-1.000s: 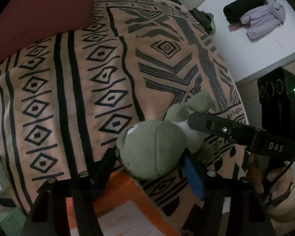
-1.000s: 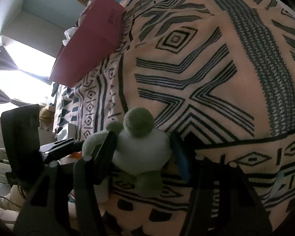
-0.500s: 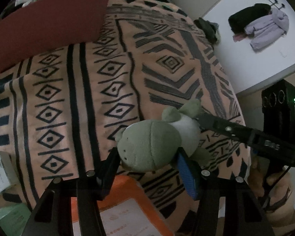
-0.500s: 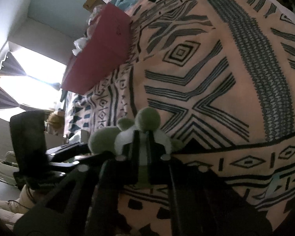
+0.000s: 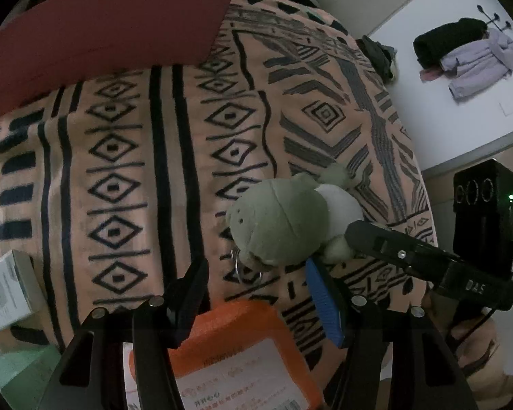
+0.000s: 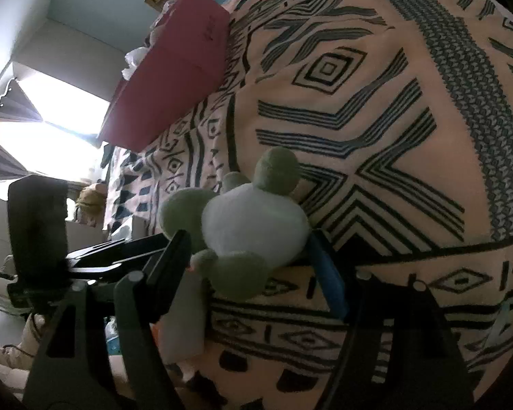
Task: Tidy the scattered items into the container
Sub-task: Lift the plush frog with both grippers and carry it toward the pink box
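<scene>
At the far left edge of my left wrist view, a small white carton [image 5: 3, 290] lies on the bed [image 5: 119, 171], which is covered by a peach blanket with black diamonds and stripes. Above it, at the far end of the bed, stands the red container [image 5: 113, 34]; I see only its outer wall and scraps of pale things over the rim, so I cannot tell how full it is. Nearer, my left tool [image 5: 254, 273] is spread, its fingers pressing on nothing, with an orange packet [image 5: 232, 328] lying under it. Just past its tips, closer to the blue-padded finger, rests the green plush toy [image 5: 277, 225], a metal key ring [image 5: 246, 270] hanging from its head. The toy lies with its head toward my left tool and its white belly and feet toward the right. There my right tool [image 6: 249, 239] straddles the belly; its jaws are opening, the toy is between them, and the pads sit at its flanks without visibly squeezing. The container lies well apart from the toy, up and to the left, so I judge my left hand to be on the nearer side. The toy's face and underside are hidden. At the far right, coats hang on a white wall.
</scene>
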The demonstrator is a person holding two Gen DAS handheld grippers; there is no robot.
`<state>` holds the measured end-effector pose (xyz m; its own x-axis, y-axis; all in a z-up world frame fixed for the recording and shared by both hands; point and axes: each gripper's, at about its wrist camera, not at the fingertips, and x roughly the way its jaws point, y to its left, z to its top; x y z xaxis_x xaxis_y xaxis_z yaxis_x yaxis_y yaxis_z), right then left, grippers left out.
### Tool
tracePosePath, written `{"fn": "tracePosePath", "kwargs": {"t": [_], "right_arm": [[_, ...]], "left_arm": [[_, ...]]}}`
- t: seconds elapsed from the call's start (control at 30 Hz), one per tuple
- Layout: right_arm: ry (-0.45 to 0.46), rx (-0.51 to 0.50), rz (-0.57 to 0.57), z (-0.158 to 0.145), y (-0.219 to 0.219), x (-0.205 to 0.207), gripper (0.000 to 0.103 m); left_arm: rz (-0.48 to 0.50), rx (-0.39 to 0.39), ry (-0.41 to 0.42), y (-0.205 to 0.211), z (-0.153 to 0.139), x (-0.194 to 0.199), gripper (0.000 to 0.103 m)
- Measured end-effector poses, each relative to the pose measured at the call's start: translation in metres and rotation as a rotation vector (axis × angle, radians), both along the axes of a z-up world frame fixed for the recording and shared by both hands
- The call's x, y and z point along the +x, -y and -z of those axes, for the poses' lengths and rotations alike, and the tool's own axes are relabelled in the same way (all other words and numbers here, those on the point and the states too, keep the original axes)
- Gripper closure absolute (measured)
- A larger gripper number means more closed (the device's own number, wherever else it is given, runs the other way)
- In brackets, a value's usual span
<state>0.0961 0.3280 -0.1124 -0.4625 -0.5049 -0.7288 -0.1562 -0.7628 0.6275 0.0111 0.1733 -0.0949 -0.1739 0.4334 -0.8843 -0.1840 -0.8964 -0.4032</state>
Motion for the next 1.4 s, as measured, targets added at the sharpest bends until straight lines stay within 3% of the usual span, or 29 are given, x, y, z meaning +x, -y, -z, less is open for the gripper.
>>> {"fn": "tracePosePath", "kwargs": {"t": [0.13, 0.33, 0.43, 0.73, 1.1, 1.4], "right_arm": [[0.004, -0.011, 0.024, 0.002, -0.004, -0.003, 0.031], [0.013, -0.002, 0.044, 0.006, -0.003, -0.010, 0.030], [0.017, 0.010, 0.042, 0.008, -0.001, -0.013, 0.028], [0.006, 0.064, 0.029, -0.002, 0.007, -0.006, 0.041], [-0.181, 0.091, -0.010, -0.076, 0.024, 0.006, 0.042], [-0.275, 0.108, -0.072, -0.117, 0.046, 0.006, 0.042]], "left_arm": [[0.017, -0.012, -0.024, -0.007, -0.006, -0.010, 0.035], [0.053, -0.017, -0.017, -0.015, -0.005, -0.023, 0.035], [0.059, 0.010, 0.015, -0.016, 0.003, -0.022, 0.047], [0.063, 0.005, -0.038, -0.017, -0.017, -0.009, 0.048], [0.041, 0.087, -0.192, 0.009, -0.092, 0.013, 0.049], [0.006, 0.100, -0.276, 0.037, -0.124, 0.024, 0.049]]}}
